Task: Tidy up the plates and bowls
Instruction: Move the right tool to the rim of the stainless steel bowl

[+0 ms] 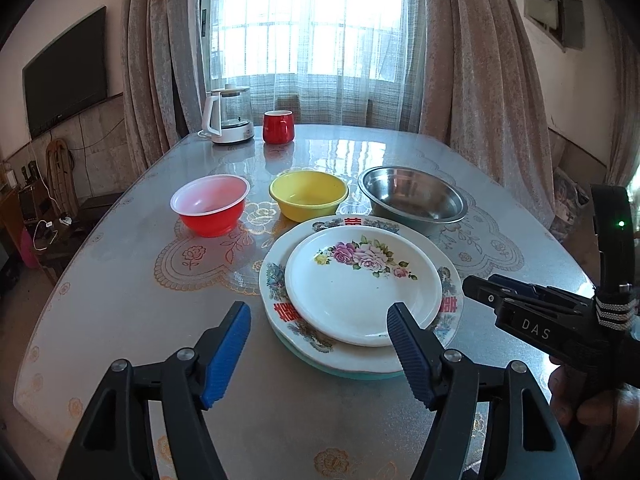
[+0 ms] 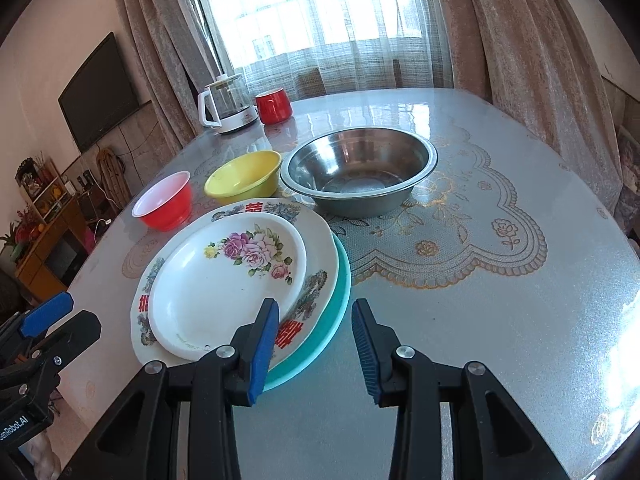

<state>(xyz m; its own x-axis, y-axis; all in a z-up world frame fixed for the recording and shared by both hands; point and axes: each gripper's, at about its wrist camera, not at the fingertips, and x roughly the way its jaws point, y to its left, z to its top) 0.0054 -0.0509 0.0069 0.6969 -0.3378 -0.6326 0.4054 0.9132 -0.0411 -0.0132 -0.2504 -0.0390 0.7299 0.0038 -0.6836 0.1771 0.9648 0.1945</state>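
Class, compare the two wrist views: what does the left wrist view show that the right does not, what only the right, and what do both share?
Only the left: a hand gripping the right tongs.
Only the right: a shelf with ornaments, and the teal plate's edge seen clearly.
Both: red bowl, yellow bowl, steel bowl, stacked plates topped by the rose plate, kettle, red mug.

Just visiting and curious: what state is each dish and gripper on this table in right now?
Rose plate: top of stack.
Red-character plate: middle of stack.
Teal plate: bottom of stack.
Red bowl: upright, empty.
Yellow bowl: upright, empty.
Steel bowl: upright, empty.
Left gripper: open, holding nothing.
Right gripper: open, holding nothing.
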